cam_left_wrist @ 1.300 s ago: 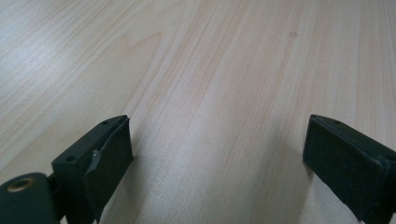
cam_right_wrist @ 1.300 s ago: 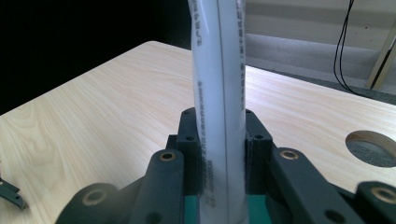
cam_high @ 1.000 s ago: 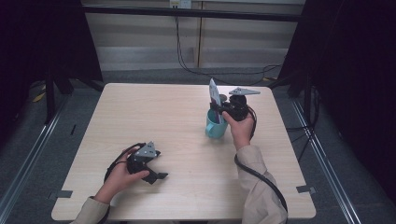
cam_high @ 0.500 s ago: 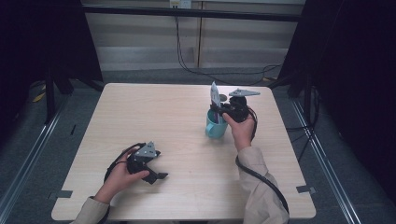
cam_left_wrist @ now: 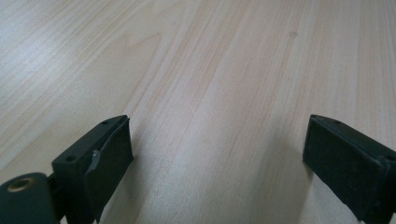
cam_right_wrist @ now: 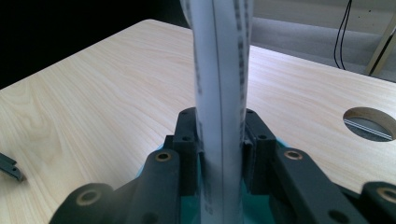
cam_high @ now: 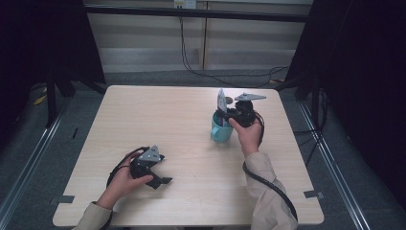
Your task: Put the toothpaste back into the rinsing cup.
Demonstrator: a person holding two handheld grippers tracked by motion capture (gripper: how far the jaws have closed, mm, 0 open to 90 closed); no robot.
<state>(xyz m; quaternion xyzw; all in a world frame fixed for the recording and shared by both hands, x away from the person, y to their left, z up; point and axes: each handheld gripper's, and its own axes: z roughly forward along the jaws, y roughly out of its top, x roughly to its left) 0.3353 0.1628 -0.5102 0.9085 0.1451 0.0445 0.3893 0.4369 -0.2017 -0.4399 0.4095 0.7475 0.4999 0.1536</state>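
Observation:
A teal cup [cam_high: 219, 132] stands right of the table's middle. From it rises a white flat strip [cam_high: 221, 100] with dark print along its edges. My right gripper [cam_high: 224, 115] reaches over the cup's rim from the right. In the right gripper view its jaws sit against both sides of the strip [cam_right_wrist: 219, 70], shut on it, just above the cup [cam_right_wrist: 187, 205]. These jaws have just been opening slightly with the strip still between them. My left gripper [cam_high: 162, 171] lies on the table near the front left. Its jaws [cam_left_wrist: 217, 140] stand open over bare wood.
The light wooden table [cam_high: 158, 115] has a round cable hole [cam_right_wrist: 371, 122] beyond the cup. Black cables [cam_high: 191, 57] hang at the back wall. Dark curtains flank both sides. A jaw tip of the other gripper [cam_right_wrist: 9, 167] shows far off.

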